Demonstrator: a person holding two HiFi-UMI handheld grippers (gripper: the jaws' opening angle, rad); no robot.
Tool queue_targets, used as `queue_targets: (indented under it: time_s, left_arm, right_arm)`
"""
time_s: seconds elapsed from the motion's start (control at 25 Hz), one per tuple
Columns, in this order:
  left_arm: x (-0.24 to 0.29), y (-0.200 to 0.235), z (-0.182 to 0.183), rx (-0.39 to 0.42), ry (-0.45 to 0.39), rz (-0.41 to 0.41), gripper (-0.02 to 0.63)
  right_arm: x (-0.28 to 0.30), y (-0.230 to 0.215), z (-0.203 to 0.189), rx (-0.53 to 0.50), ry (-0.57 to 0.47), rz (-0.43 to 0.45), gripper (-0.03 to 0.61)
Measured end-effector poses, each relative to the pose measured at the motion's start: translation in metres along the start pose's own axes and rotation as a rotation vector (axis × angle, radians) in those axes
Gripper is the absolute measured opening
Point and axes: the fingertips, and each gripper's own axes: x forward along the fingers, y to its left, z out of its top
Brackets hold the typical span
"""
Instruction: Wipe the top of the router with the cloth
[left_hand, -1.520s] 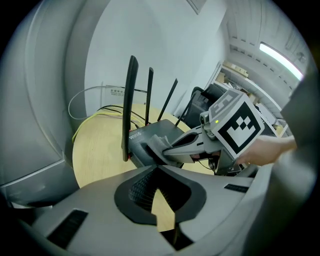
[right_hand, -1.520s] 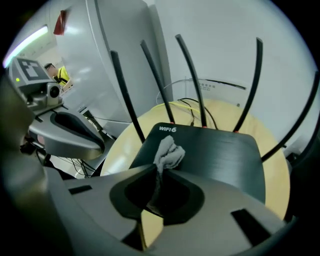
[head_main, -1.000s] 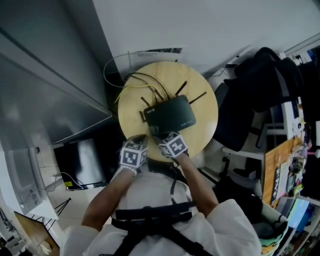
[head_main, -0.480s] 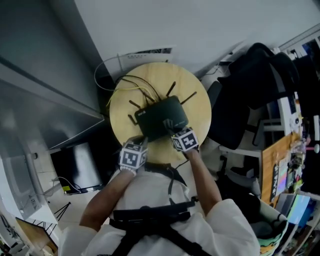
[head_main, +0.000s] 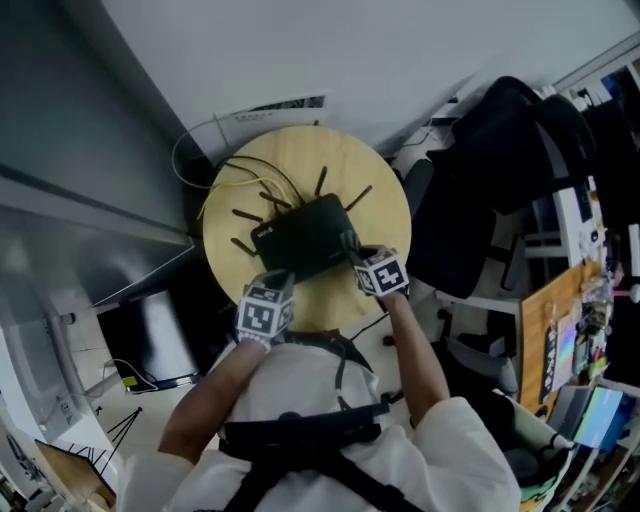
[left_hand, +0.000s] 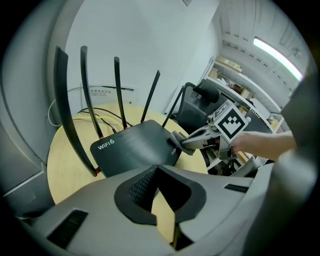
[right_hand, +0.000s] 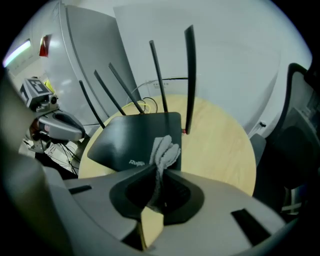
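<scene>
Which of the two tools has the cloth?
The right tool, clamped on the grey cloth at the router's edge; the left tool holds nothing.

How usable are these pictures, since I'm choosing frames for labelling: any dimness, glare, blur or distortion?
Head view: dim overall; the dark router shows little detail and stands out only against the pale table. Left gripper view: the wide lens bows the antennas, the ceiling light glares, and the close foreground is soft. Right gripper view: black corners and curved edges, but the cloth is sharp.
</scene>
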Motion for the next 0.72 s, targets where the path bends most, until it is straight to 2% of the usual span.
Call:
queue_targets:
  time_s: [0.32,0.52,0.72]
  left_arm:
    - [0.014,-0.018,0.012,-0.012,-0.029,0.012,-0.009]
    - [0.010,-0.021,0.015,-0.018,-0.041,0.032,-0.009]
    - [0.005,-0.012,0.015,-0.044,-0.061,0.075,-0.009]
  right_arm:
    - [-0.012,-0.042,0.007,-0.068,0.002,-0.025,0.038]
    - [0.007,-0.070,0.011,-0.118,0.067,0.045,0.039]
    - [0.026,-0.069,0.014,-0.284,0.120,0.138,0.040]
